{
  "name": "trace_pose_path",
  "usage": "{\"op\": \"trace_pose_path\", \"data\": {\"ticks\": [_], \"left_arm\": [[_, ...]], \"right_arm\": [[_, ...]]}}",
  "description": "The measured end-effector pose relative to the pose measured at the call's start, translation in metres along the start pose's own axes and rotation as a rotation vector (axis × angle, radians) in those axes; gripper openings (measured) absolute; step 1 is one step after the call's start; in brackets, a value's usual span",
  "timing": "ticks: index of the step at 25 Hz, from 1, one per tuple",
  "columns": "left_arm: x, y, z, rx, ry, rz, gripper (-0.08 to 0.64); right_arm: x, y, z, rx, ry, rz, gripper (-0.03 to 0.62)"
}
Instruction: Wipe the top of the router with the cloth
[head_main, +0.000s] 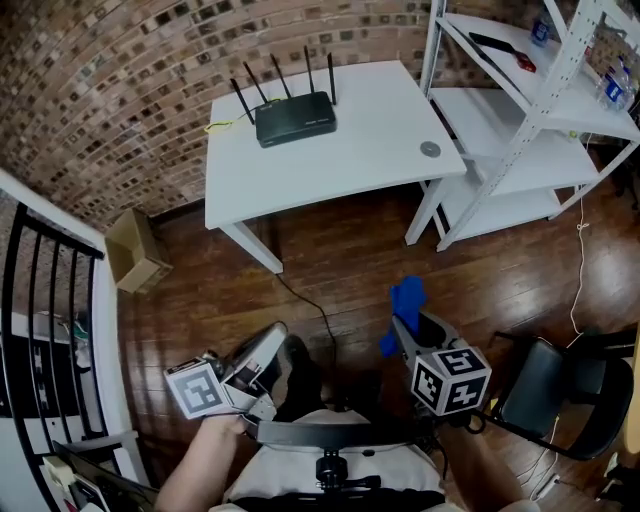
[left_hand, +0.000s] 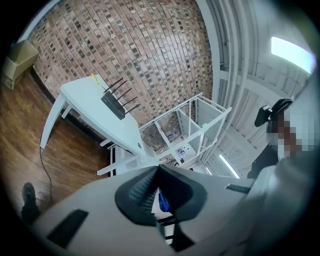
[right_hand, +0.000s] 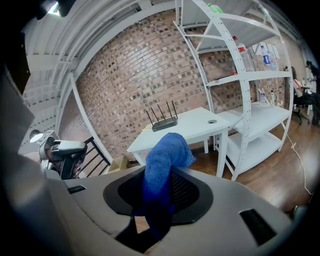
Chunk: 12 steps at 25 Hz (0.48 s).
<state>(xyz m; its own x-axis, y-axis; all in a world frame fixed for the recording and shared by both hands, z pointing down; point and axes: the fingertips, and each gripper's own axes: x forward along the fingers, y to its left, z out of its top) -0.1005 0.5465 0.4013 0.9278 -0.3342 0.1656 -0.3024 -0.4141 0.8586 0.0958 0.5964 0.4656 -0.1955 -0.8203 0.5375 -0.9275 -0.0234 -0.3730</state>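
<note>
The black router (head_main: 295, 118) with several upright antennas sits at the back left of the white table (head_main: 370, 150), far ahead of both grippers. It also shows in the left gripper view (left_hand: 114, 105) and in the right gripper view (right_hand: 162, 121). My right gripper (head_main: 400, 322) is shut on a blue cloth (head_main: 405, 298), whose free end sticks up past the jaws (right_hand: 162, 160). Over the wooden floor at lower left, my left gripper (head_main: 278, 335) is shut with its pads meeting at the tips (left_hand: 157, 170) and nothing between them.
A white shelf rack (head_main: 540, 110) stands to the right of the table. A cardboard box (head_main: 135, 250) and a black railing (head_main: 40, 300) are at the left. A black chair (head_main: 560, 390) is at lower right. A cable (head_main: 310, 310) runs across the floor.
</note>
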Motion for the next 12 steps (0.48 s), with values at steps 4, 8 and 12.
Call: {"op": "trace_pose_path", "data": {"ticks": [4,8,12], "left_arm": [[-0.020,0.038,0.054,-0.005,-0.009,-0.005,0.008],[-0.041,0.070,0.117,-0.017,-0.019,-0.033,0.008],[-0.053,0.091,0.172,-0.015,-0.010,-0.071,0.008]], "right_arm": [[0.051,0.047,0.016,-0.010,0.021,-0.011,0.141],[0.107,0.108,0.037,-0.042,0.057,0.008,0.141],[0.156,0.151,0.069,-0.060,0.040,-0.007,0.141]]}}
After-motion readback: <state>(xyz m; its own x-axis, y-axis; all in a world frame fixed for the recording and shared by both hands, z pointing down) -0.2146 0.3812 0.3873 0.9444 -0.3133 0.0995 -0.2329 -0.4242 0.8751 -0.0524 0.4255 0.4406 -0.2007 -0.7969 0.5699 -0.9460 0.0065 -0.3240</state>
